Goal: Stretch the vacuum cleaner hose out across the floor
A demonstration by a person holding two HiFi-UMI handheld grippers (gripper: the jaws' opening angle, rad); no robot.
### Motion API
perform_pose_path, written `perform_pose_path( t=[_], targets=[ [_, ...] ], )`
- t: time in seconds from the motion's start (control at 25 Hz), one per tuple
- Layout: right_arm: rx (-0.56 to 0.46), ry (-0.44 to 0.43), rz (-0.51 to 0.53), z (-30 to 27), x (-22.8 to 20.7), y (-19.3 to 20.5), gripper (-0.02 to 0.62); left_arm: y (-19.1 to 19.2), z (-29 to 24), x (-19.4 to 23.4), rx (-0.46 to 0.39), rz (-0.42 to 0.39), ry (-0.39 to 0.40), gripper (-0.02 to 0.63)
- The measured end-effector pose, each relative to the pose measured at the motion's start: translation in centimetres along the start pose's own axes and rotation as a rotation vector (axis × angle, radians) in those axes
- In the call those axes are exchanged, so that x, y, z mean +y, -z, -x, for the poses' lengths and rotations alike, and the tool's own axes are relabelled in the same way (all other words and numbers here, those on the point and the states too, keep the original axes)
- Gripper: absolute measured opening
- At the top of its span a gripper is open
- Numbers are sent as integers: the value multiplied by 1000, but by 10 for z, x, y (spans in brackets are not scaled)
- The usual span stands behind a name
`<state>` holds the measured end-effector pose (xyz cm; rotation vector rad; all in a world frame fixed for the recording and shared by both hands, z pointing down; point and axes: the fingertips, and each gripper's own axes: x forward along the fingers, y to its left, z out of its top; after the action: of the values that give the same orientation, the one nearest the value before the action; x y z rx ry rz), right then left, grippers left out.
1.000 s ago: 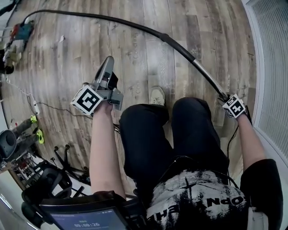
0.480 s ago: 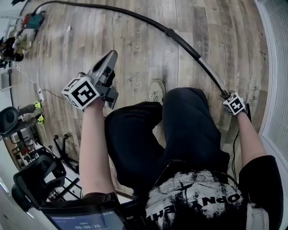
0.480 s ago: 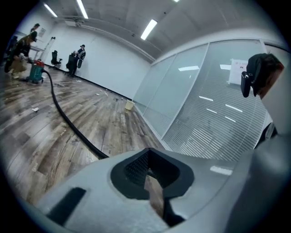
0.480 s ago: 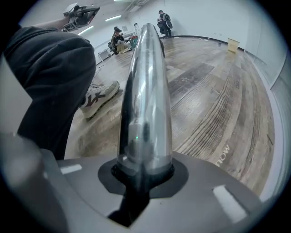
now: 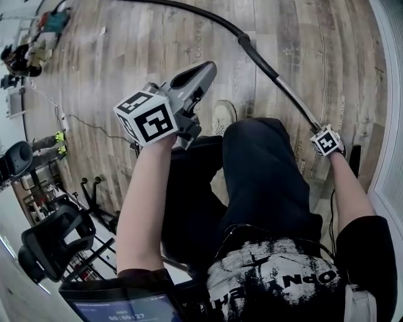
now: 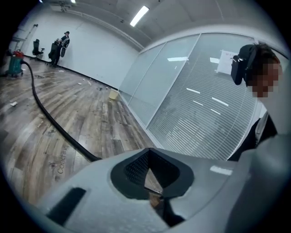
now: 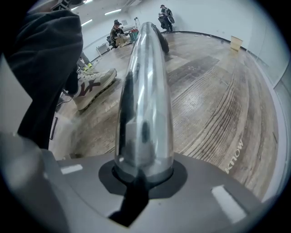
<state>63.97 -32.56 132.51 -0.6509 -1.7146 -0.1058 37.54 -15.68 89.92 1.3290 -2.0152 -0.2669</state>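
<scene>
The black vacuum hose (image 5: pixel 208 17) runs across the wood floor from the vacuum cleaner (image 5: pixel 53 22) at the far left and joins a shiny metal wand (image 5: pixel 293 100). My right gripper (image 5: pixel 315 130) is low at the right. Its jaws are closing, with the wand's end (image 7: pixel 145 91) between them and seated in the pads. My left gripper (image 5: pixel 203 72) is raised above the person's knee, shut and empty. In the left gripper view the hose (image 6: pixel 50 120) trails away to the vacuum cleaner (image 6: pixel 16 63).
A glass wall with blinds (image 5: pixel 390 75) runs along the right. The person's shoe (image 5: pixel 221 118) stands just left of the wand. Cables (image 5: pixel 82 122) and stands (image 5: pixel 38 157) crowd the left edge. People (image 6: pixel 59 43) stand by the far wall near a small box (image 6: pixel 113 94).
My left gripper has risen and swung right, toward the knee. My right gripper stays on the wand's end. The hose now reaches higher in the view.
</scene>
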Motion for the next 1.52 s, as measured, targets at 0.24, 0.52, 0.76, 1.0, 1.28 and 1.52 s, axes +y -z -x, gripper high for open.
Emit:
perform_pose_path(
  t=[0.24, 0.52, 0.76, 1.0, 1.28, 1.52],
  targets=[
    [30, 24, 46, -19, 11, -3, 51, 31, -16, -8, 103, -27, 71, 0],
    [103, -51, 71, -32, 36, 9, 55, 51, -20, -30, 180, -108, 162, -2],
    [159, -18, 114, -33, 36, 10, 78, 52, -19, -36, 190, -141, 183, -2],
    [107, 24, 148, -26, 26, -1, 166, 46, -19, -39, 182, -145, 191, -2],
    [37, 44, 125, -15, 19, -21, 190, 45, -13, -33, 179, -151, 172, 0],
    [48, 29, 137, -12, 18, -27, 165, 51, -15, -27, 191, -161, 161, 0]
  ],
)
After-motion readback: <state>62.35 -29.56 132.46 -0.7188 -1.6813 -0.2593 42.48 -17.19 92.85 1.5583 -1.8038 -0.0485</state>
